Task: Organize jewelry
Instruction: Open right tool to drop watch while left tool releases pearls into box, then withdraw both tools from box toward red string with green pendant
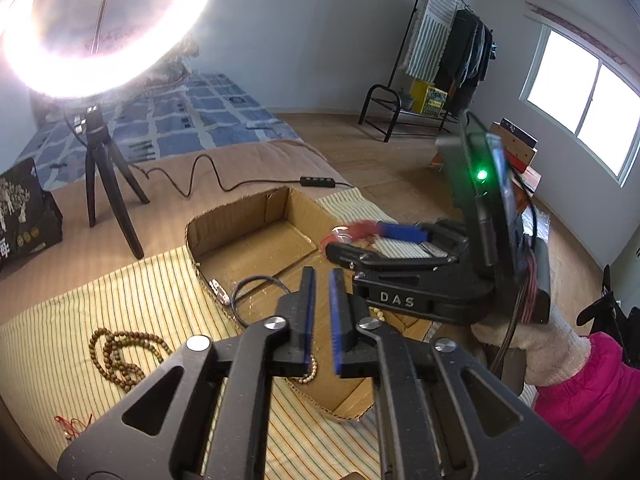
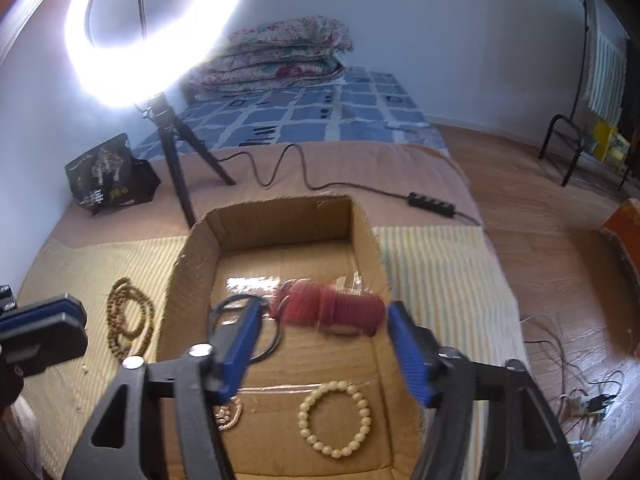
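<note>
Jaws of right tool [image 2: 320, 344] stand wide apart, nothing gripped; red cord bundle [image 2: 328, 308] blurs just beyond them over cardboard box [image 2: 192, 256], long axis crosswise. Left tool [image 1: 322, 304] nearly closed, empty. Only the right wrist view shows pearl bracelet [image 2: 335, 418] on the box floor; wooden bead strand [image 1: 120, 356] lies outside on striped cloth [image 1: 120, 280].

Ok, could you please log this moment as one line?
right gripper: open, red bundle between jaws, over box | left gripper: empty, narrow gap | pearl bracelet: in box | brown beads: outside box
</note>
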Tool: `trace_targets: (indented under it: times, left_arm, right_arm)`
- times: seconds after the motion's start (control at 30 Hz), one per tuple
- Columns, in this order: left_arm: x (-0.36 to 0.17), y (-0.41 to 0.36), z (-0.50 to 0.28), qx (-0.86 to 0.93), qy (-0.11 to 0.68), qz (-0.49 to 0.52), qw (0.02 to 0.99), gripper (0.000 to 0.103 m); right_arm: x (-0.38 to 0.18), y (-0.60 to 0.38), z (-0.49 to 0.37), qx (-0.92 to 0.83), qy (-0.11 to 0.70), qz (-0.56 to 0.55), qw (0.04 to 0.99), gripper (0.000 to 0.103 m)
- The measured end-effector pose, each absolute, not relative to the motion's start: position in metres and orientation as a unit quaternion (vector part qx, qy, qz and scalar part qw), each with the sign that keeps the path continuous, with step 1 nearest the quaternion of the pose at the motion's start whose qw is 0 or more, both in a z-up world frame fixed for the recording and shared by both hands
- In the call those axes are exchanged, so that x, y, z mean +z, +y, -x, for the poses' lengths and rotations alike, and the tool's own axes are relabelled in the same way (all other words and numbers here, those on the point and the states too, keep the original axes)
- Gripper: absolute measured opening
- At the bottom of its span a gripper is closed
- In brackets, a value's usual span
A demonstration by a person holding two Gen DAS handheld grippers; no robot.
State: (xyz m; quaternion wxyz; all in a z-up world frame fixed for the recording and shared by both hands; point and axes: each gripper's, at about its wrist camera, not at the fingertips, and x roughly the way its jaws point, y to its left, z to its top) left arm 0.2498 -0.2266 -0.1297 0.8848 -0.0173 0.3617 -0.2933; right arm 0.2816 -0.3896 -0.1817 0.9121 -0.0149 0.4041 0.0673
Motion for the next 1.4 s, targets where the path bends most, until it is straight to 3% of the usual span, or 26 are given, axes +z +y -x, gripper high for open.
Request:
trace_targets:
  times: [0.03, 0.07, 0.43, 0.7, 0.77, 0.83, 1.07, 1.2, 1.4]
  left_arm:
    - [-0.130, -0.224, -0.249, -0.291, 0.361, 0.021, 0.886, 0.022]
    - [-0.130, -0.222, -0.248, -0.289, 0.359, 0.024, 0.887, 0.025]
    - [-0.127, -0.207, -0.233, -0.279, 0.357, 0.026, 0.891, 0.025]
    - [-0.121, -0.194, -0.220, -0.270, 0.351, 0.023, 0.896, 0.025]
    - [-0.119, -0.187, -0.217, -0.265, 0.351, 0.025, 0.898, 0.033]
    - [-0.117, -0.182, -0.215, -0.263, 0.347, 0.030, 0.900, 0.052]
    - [-0.112, -0.156, -0.207, -0.251, 0.339, 0.034, 0.906, 0.054]
    - [-0.110, -0.135, -0.203, -0.236, 0.332, 0.032, 0.913, 0.066]
    - [-0.113, -0.094, -0.198, -0.201, 0.328, 0.019, 0.923, 0.067]
  right_arm:
    - [-0.180, -0.390, -0.281, 0.064, 0.401, 0.013, 0.914, 0.076]
    - [-0.179, -0.391, -0.281, 0.064, 0.400, 0.010, 0.914, 0.076]
    - [-0.166, -0.393, -0.265, 0.058, 0.392, -0.002, 0.918, 0.076]
    - [-0.151, -0.385, -0.246, 0.060, 0.378, 0.000, 0.924, 0.084]
    - [-0.148, -0.383, -0.242, 0.059, 0.374, -0.001, 0.926, 0.088]
    - [-0.143, -0.380, -0.238, 0.059, 0.368, -0.005, 0.928, 0.091]
    - [-0.133, -0.369, -0.228, 0.060, 0.360, -0.004, 0.931, 0.103]
    - [-0.129, -0.357, -0.224, 0.062, 0.358, 0.001, 0.932, 0.103]
    - [-0.125, -0.336, -0.219, 0.077, 0.354, 0.011, 0.932, 0.103]
